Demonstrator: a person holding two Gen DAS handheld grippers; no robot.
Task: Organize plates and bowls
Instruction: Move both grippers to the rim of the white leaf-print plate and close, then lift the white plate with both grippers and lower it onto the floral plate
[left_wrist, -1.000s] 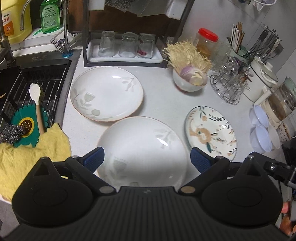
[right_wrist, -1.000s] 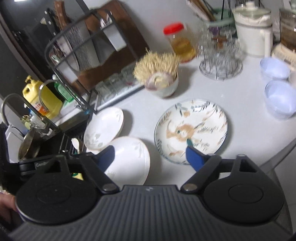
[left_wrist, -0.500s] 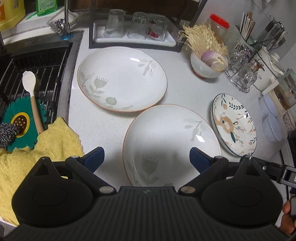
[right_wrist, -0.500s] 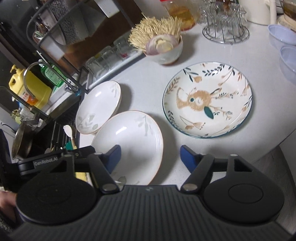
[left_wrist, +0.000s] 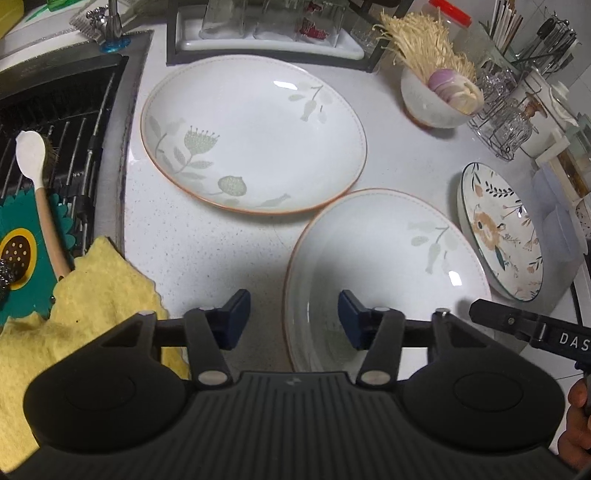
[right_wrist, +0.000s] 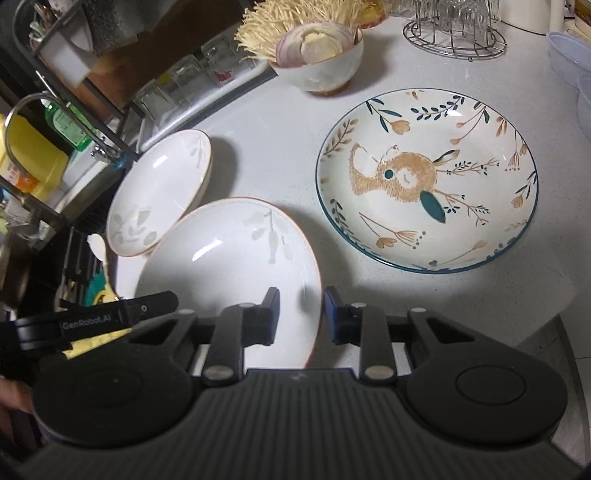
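Two white plates with green flower prints lie on the counter. The near white plate (left_wrist: 388, 266) (right_wrist: 229, 266) overlaps the far white plate (left_wrist: 255, 133) (right_wrist: 159, 192). A rabbit-patterned plate (left_wrist: 498, 232) (right_wrist: 424, 177) lies to the right. My left gripper (left_wrist: 293, 317) straddles the near plate's left rim, jaws closing, with gaps showing on both sides of the rim. My right gripper (right_wrist: 301, 314) straddles the same plate's right rim, jaws closing and narrow, the pads not pressing.
A sink with a wire rack (left_wrist: 55, 110) and a yellow cloth (left_wrist: 92, 295) lie to the left. A bowl of onion and enoki (left_wrist: 436, 99), a tray of glasses (left_wrist: 266, 33) and a wire glass stand (left_wrist: 506, 125) line the back. Plastic bowls (right_wrist: 569, 55) sit far right.
Both grippers have come down and in toward the near white plate. Their jaws have narrowed from wide open, and the plate's left and right rims now sit between the fingers.
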